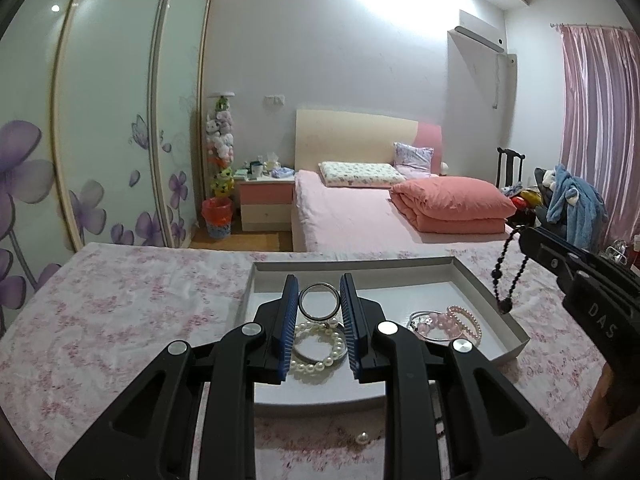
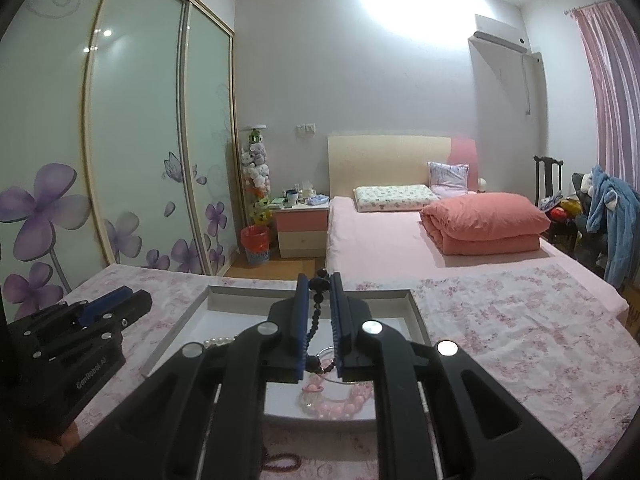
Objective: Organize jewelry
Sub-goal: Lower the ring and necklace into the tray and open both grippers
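The right gripper (image 2: 319, 292) clamps a black bead strand (image 2: 318, 304) above the tray (image 2: 416, 316).

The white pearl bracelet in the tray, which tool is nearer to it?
Left. The left tool hangs directly above the pearl bracelet; the right tool is off beside the tray.

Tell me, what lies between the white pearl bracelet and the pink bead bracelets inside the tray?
Only bare tray floor, partly hidden by the left gripper, separates pearl bracelet and pink bracelets; left wrist view.

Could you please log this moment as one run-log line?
left hand-held gripper: holds ring | right hand-held gripper: holds black beads | both over tray
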A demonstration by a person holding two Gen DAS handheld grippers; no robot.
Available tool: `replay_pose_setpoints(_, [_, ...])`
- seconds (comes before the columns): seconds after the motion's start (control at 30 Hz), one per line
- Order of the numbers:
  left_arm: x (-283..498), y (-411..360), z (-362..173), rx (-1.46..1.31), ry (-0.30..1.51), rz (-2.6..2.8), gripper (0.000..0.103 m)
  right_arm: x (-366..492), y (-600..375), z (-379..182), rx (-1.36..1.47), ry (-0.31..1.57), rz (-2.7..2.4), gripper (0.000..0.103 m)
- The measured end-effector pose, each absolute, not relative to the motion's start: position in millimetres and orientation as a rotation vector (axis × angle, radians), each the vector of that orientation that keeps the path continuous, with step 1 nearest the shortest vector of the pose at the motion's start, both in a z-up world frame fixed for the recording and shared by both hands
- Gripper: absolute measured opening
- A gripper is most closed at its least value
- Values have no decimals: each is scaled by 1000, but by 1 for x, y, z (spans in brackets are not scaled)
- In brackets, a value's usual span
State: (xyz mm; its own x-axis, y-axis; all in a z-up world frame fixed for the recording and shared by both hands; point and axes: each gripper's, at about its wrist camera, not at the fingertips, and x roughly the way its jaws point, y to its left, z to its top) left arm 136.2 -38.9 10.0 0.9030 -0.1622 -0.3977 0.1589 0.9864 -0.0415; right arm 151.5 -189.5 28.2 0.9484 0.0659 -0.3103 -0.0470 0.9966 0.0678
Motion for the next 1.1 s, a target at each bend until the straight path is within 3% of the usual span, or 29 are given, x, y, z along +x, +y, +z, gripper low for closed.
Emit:
replay_pose_setpoints(0.47, [187, -58, -16, -25, 520, -213, 23, 220, -198, -9, 143, 472, 88, 13])
replay_pose_setpoints(0.53, [190, -57, -18, -40, 531, -219, 23, 223, -203, -11, 161, 489, 95, 20])
replay_pose_setpoints(0.57, [190, -56, -18, -49, 537, -223, 25, 223, -205, -12, 167, 492, 97, 32])
replay_pose_setpoints(0.6, [191, -54, -18, -55, 538, -224, 31, 221, -208, -13, 171, 487, 92, 35])
replay_pose_setpoints(0.67, [188, -50, -16, -63, 528, -219, 39, 217, -211, -12, 172, 483, 83, 35])
replay_pose_setpoints(1.1, [152, 1, -6, -111, 525, -151, 39, 168, -210, -19, 150, 563, 125, 35])
